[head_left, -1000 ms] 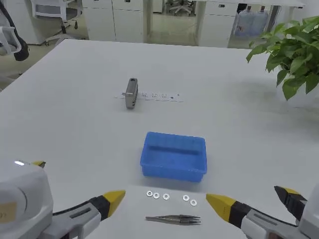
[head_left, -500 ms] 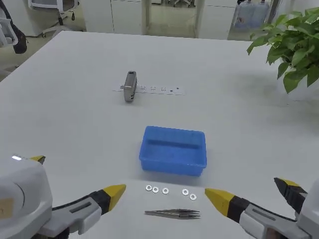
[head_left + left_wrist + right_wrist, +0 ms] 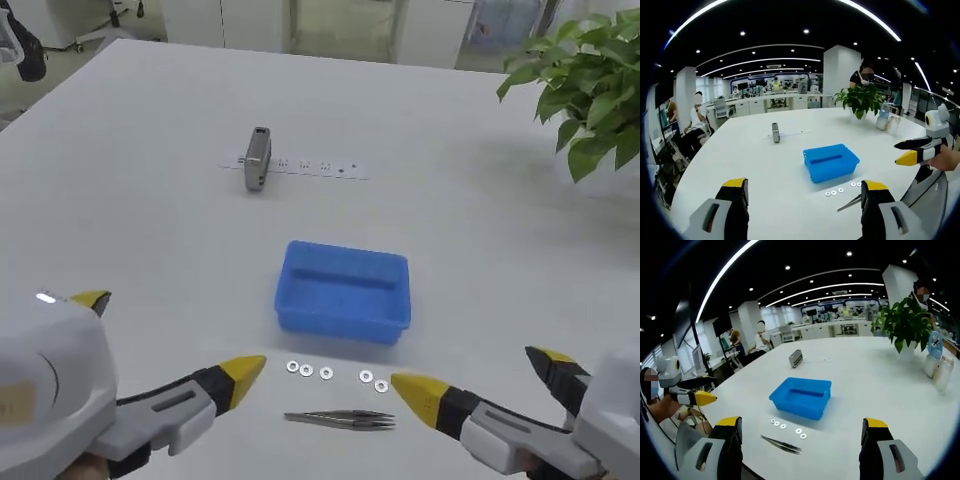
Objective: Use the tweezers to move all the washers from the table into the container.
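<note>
Jaws spread wide on both left gripper [image 3: 172, 333] and right gripper [image 3: 472, 370], nothing held. Tweezers [image 3: 340, 419] lie flat on the counter [image 3: 150, 230] between the 2 grippers. 5 washers [image 3: 326, 373] sit in a loose row just beyond the tweezers, near the blue container [image 3: 340, 325].

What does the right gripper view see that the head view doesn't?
The right gripper view takes in ceiling lights, people at far desks, and bottles on the table. The head view, looking down, catches white cabinets past the table. Both show the blue container, five washers lying in front of it, the tweezers, the grey block and the plant.
</note>
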`<state>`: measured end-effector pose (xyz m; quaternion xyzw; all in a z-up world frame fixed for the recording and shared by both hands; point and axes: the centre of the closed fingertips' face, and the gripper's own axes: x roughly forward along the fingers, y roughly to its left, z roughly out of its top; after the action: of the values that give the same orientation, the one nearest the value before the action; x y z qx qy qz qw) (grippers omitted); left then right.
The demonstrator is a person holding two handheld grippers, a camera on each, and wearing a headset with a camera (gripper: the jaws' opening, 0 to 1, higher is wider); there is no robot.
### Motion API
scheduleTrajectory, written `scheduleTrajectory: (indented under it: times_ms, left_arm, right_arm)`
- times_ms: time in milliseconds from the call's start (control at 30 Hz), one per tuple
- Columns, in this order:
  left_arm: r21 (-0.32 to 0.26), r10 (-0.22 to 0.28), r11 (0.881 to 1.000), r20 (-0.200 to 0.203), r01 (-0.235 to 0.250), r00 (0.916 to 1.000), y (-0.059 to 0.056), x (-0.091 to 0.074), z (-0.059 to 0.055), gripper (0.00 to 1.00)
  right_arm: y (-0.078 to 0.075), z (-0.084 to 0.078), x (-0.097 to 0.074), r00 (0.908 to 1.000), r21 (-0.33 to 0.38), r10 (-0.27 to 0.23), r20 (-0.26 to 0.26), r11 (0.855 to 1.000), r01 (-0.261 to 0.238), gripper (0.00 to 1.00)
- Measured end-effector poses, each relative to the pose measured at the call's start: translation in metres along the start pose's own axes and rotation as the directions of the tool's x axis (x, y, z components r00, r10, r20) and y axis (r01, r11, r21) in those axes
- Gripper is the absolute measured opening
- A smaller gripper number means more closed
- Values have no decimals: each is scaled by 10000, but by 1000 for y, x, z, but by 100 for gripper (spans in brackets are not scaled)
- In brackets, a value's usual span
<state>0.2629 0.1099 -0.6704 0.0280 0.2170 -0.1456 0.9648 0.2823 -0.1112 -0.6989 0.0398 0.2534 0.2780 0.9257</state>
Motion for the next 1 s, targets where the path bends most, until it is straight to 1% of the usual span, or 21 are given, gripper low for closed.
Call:
scheduleTrajectory:
  times_ms: [33, 133, 200, 333, 400, 500, 600, 667, 867, 933, 1000]
  left_arm:
    - [28, -151, 9999, -39, 151, 9999, -2, 2, -2, 97]
    - [185, -303, 9994, -183, 307, 9994, -5, 5, -5, 96]
    - [279, -417, 9987, -211, 423, 9989, -6, 7, -6, 96]
    - [484, -670, 9965, -347, 687, 9971, -10, 14, -8, 95]
    - [599, -745, 9952, -415, 769, 9964, -11, 17, -9, 94]
    - [626, -886, 9938, -475, 915, 9949, -14, 23, -9, 93]
    - [637, -1012, 9926, -403, 1037, 9940, -16, 29, -8, 93]
    - [657, -1085, 9916, -480, 1115, 9929, -18, 31, -10, 92]
    - [770, -1453, 9857, -631, 1500, 9874, -25, 40, -16, 90]
    - [809, -1558, 9835, -785, 1621, 9847, -27, 43, -19, 90]
    - [851, -1673, 9810, -847, 1744, 9823, -29, 46, -21, 88]
  right_arm:
    - [0, -1, 1, 10000, -50, 20, -25, 10000, -20, 99]
    - [0, -2, 3, 9999, -248, 2, -114, 9997, -5, 98]
    - [-1, -2, 5, 9999, -375, -43, -165, 9993, 36, 98]
    - [-2, -1, 6, 9998, -462, -106, -190, 9989, 97, 96]
    - [-3, -2, 7, 9994, -429, -128, -325, 9990, 114, 95]
    - [-4, -3, 7, 9991, -499, -214, -378, 9986, 196, 94]
    - [-7, -4, 8, 9985, -533, -362, -402, 9980, 341, 95]
    - [-8, -6, 9, 9982, -578, -390, -449, 9977, 364, 95]
    - [-12, -13, 12, 9970, -512, -424, -649, 9979, 391, 94]
    - [-12, -15, 13, 9966, -466, -414, -717, 9982, 381, 94]
    - [-12, -17, 15, 9961, -458, -395, -795, 9983, 359, 94]
